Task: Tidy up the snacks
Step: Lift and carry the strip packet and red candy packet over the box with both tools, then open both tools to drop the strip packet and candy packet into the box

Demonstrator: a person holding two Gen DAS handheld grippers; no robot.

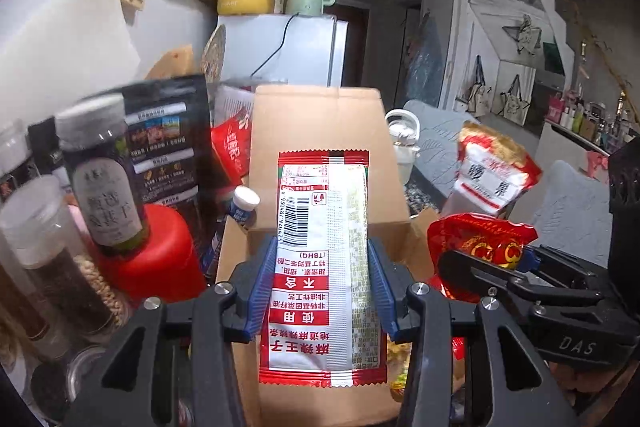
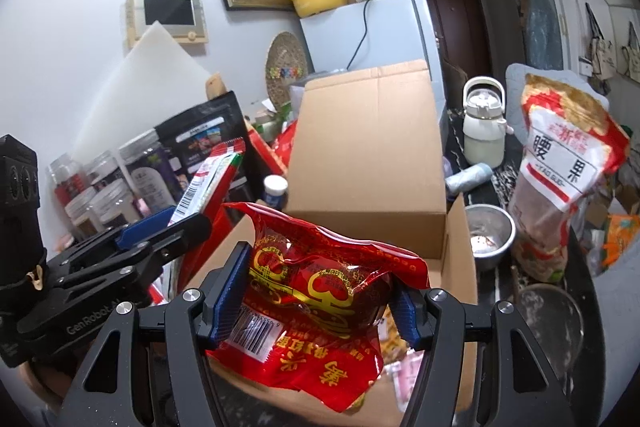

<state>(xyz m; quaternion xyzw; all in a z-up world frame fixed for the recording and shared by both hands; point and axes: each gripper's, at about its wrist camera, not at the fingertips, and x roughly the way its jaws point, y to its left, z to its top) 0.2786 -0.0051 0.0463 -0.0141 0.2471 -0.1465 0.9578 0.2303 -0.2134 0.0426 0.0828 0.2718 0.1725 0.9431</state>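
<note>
Left wrist view. Nearest item: the left gripper [image 1: 322, 291], its blue pads [image 1: 262, 291] pressed against both long edges of a flat red-and-white snack sachet [image 1: 322, 267], barcode side up. The sachet is held lengthwise, out over the open cardboard box [image 1: 320, 131], whose far flap stands upright behind it. To the left of the box: a dark jar [image 1: 105, 183] standing on a red lid [image 1: 160, 251], clear spice jars, a black pouch [image 1: 168, 139]. To the right: the right gripper [image 1: 496, 263] entering from the side with a red crinkled packet [image 1: 480, 239], and beyond it a cashew bag [image 1: 492, 171] standing upright.

Right wrist view. Nearest item: the right gripper [image 2: 320, 299], closed around the red crinkled packet [image 2: 320, 291], which bulges between the pads. It is held over the cardboard box [image 2: 368, 155], above the open mouth. Small wrapped items show inside at lower right; too blurred to name. The left gripper [image 2: 188, 223] is at left, level with the near edge, its snack sachet [image 2: 208, 183] seen edge-on. Cashew bag [image 2: 568, 179], steel bowl [image 2: 490, 231] and a white kettle [image 2: 484, 131] stand right of the box.

Progress, as judged: some snacks already boxed, two in hand and not yet released, the cashew bag and the pouches on the left still outside. Both tools point forward, roughly level, side by side over the box.
</note>
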